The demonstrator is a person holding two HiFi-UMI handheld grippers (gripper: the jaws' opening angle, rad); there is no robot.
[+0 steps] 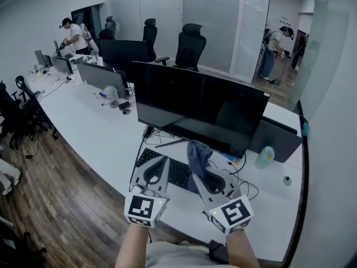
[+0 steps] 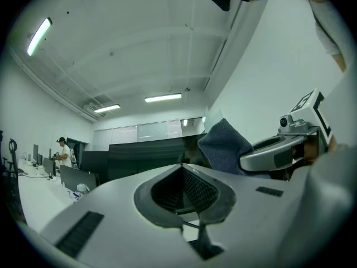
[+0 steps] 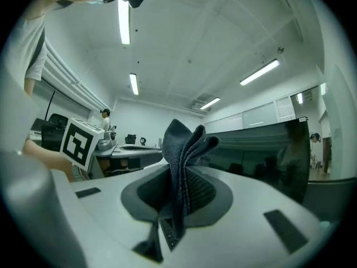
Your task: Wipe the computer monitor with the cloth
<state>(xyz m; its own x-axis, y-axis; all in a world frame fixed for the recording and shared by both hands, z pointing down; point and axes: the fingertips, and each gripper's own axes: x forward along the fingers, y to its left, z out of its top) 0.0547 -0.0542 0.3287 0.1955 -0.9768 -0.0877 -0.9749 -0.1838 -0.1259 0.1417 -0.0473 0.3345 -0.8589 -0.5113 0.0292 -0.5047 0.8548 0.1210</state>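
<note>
**Soft cloth pinched, screen not yet touched**

Head view: the right gripper (image 1: 203,175) held the grey-blue cloth (image 1: 198,154) upright just below the dark monitor (image 1: 195,102); the left gripper (image 1: 159,166) hovered beside it. Left gripper view: its jaws met on nothing. Right gripper view: the jaws clamped the cloth's bunched fold; the cloth looked light and limp, best held there.

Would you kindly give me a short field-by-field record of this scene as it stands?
left tongs: shut, holding nothing
right tongs: shut on the cloth, which sticks up out of them
monitor: screen dark, upright on the white desk
keyboard: under the monitor, beneath both tongs in the head view
cloth to screen: near its lower edge; contact cannot be told
</note>
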